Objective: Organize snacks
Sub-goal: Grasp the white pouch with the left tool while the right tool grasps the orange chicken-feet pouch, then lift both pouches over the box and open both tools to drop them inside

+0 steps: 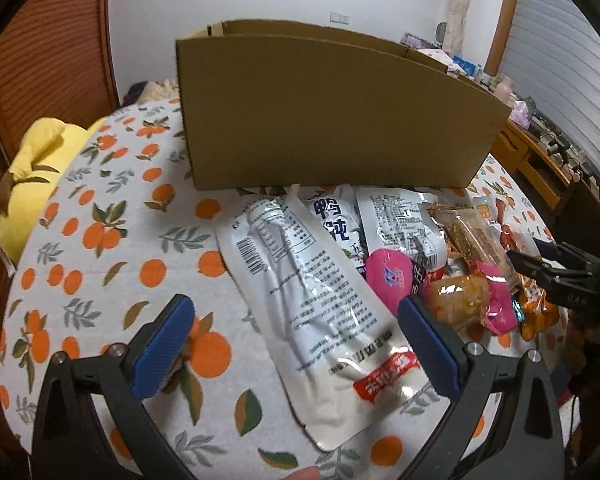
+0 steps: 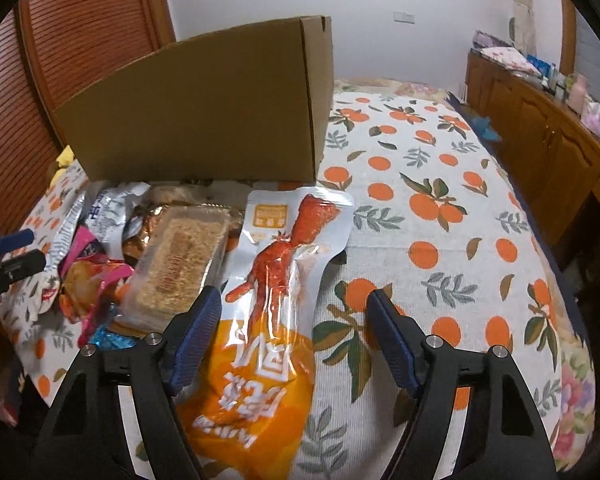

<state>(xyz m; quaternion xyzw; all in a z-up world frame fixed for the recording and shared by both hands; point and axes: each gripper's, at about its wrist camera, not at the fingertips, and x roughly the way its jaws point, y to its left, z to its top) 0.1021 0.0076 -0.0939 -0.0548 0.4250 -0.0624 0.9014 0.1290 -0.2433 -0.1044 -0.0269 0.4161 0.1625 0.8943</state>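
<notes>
A heap of snack packets lies on the orange-print bedspread (image 1: pixel 100 240) in front of a tall cardboard box (image 1: pixel 332 112). My left gripper (image 1: pixel 300 336) is open above a long white packet (image 1: pixel 300 280), which lies between its blue pads untouched. A pink packet (image 1: pixel 392 272) sits just right of it. My right gripper (image 2: pixel 296 340) is open over an orange-and-silver chicken-foot packet (image 2: pixel 276 272); the packet runs close by the left pad (image 2: pixel 196 340), with no squeeze visible. A clear tray of crumbly snack (image 2: pixel 180 256) lies to its left. The box (image 2: pixel 204 112) stands behind.
A yellow pillow (image 1: pixel 40 184) lies at the bed's left edge beside slatted wooden doors (image 2: pixel 80 32). A wooden cabinet (image 2: pixel 540 136) with clutter on top runs along the right. The bedspread (image 2: pixel 440 200) right of the box carries no snacks. Each gripper shows in the other's view, left (image 2: pixel 12 256), right (image 1: pixel 552 268).
</notes>
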